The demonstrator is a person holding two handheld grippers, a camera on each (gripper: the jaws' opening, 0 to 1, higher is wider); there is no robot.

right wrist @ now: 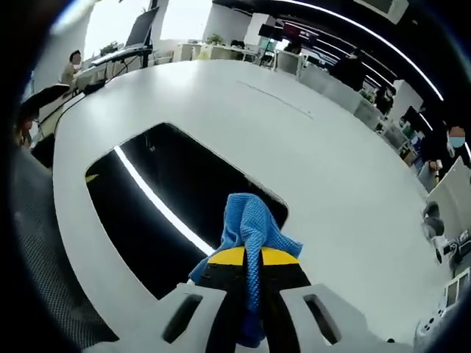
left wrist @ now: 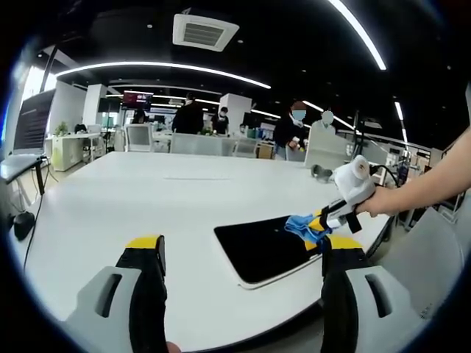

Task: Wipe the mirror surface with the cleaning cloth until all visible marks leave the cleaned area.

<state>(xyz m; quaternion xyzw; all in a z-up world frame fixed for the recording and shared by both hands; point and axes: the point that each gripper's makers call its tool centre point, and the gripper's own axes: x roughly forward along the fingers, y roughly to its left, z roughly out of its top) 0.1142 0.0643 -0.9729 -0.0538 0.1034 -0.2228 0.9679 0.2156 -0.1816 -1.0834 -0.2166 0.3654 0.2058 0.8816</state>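
Note:
A dark rectangular mirror (left wrist: 266, 248) with a white rim lies flat on the white table (left wrist: 147, 198). In the left gripper view my left gripper (left wrist: 243, 254) stands open near the table's front edge, nothing between its fingers (left wrist: 145, 254). From the right, my right gripper (left wrist: 318, 224) reaches in, held by a hand, shut on a blue cleaning cloth (left wrist: 305, 226) at the mirror's right end. In the right gripper view the blue cloth (right wrist: 246, 224) hangs out of the shut jaws over the mirror (right wrist: 162, 202), which reflects a ceiling light strip.
The white table (right wrist: 309, 147) runs far back. Several people stand behind it among desks and screens (left wrist: 291, 129). A grey chair (left wrist: 430, 254) stands at the right edge, another dark chair (right wrist: 40, 220) by the mirror's side. Small items (left wrist: 320, 171) sit at the far right.

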